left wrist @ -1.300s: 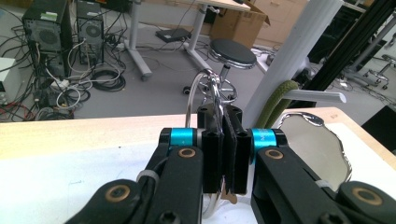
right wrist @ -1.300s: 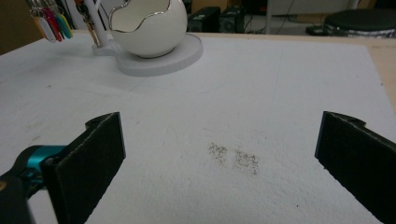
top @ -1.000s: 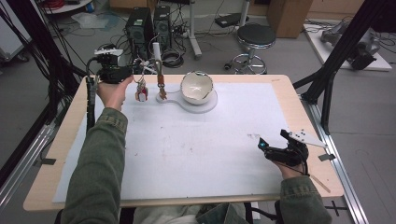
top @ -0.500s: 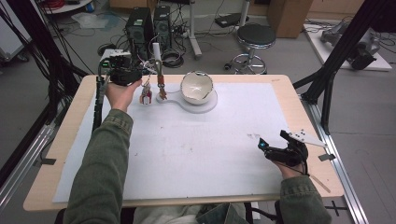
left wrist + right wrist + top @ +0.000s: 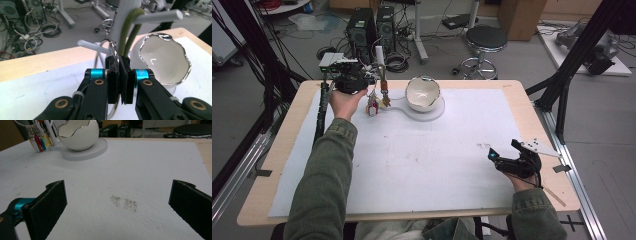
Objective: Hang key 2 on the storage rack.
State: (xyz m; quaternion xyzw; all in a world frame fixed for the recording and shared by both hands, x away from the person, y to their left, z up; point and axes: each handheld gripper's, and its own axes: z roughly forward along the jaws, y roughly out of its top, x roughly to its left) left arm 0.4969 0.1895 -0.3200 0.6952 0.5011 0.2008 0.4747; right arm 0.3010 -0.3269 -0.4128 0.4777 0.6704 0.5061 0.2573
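Key ring [image 5: 113, 53] pinched between the shut jaws of the left hand-held gripper [image 5: 119, 86].

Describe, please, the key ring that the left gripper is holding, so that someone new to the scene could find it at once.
Start at the white egg-shaped bowl on its round base at the far side of the table. Just to its left stands a white stand with pegs; the key ring hangs there, pinched in the left gripper. It is a thin metal ring, unlike the olive cord looped beside it.
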